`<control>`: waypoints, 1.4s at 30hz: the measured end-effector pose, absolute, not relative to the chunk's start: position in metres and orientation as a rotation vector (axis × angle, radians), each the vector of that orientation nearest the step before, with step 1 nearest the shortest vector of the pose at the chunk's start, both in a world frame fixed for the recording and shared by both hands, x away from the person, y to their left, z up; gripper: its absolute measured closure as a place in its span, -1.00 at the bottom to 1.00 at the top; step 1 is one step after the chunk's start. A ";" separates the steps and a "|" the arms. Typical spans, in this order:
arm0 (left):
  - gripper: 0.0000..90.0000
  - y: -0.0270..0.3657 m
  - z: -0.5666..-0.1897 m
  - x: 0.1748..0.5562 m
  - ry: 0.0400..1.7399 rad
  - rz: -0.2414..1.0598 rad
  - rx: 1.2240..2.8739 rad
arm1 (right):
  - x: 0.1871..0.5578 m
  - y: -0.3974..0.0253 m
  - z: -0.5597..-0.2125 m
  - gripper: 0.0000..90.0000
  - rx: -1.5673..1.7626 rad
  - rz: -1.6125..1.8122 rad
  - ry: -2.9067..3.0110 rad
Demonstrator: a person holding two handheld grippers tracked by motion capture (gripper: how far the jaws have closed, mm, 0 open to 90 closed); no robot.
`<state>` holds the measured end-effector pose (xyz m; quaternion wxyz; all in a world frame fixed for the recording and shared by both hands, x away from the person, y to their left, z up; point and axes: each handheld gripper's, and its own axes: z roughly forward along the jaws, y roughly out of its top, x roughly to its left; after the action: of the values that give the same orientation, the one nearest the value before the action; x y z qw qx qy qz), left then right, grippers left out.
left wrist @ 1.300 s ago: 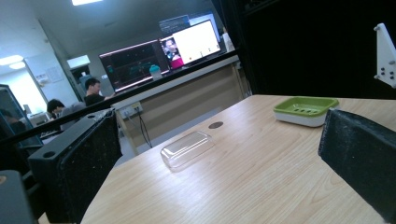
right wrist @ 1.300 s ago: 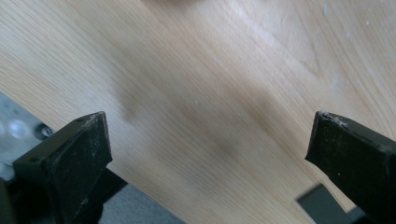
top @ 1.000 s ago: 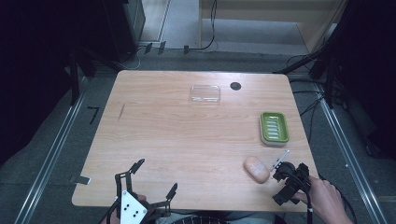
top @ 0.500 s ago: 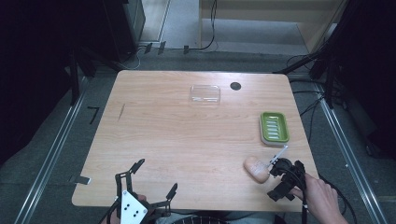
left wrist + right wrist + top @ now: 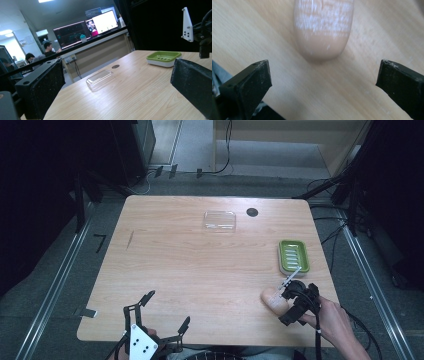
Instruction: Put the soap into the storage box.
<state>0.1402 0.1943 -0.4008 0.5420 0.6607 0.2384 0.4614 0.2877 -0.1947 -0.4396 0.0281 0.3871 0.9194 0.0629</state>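
Note:
A pale peach soap bar [image 5: 273, 300] lies on the wooden table [image 5: 200, 270] near the front right edge. My right gripper [image 5: 287, 304] hovers just right of and above it, held by a hand. In the right gripper view the rounded end of the soap bar [image 5: 323, 27] sits just ahead of the right gripper [image 5: 323, 75], whose jaws stand wide apart and empty. A green soap dish [image 5: 294, 256] rests behind the bar. My left gripper [image 5: 167, 312] is open and empty at the front edge.
A clear plastic lid [image 5: 220, 220] lies at the back middle, beside a black round hole [image 5: 252, 212]. The left gripper view shows the lid [image 5: 100, 79], the green dish [image 5: 163, 58] and the right gripper's white plate [image 5: 187, 25]. People sit at monitors [image 5: 85, 30] beyond.
The right gripper has moved forward and left, closing in on the soap bar. The left gripper has stayed in place.

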 end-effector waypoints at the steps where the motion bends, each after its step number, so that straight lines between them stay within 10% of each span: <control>1: -1.00 0.194 -0.401 0.140 0.567 1.096 1.569 | 0.288 -0.194 -0.439 -1.00 1.201 0.206 2.838; 42: -1.00 0.195 -0.401 0.140 0.569 1.097 1.569 | 0.331 -0.161 -0.465 -1.00 1.321 0.080 2.848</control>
<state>0.1402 0.1954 -0.4009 0.5414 0.6606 0.2396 0.4616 0.3306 -0.1614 -0.4653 0.0007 0.4207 0.9069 0.0255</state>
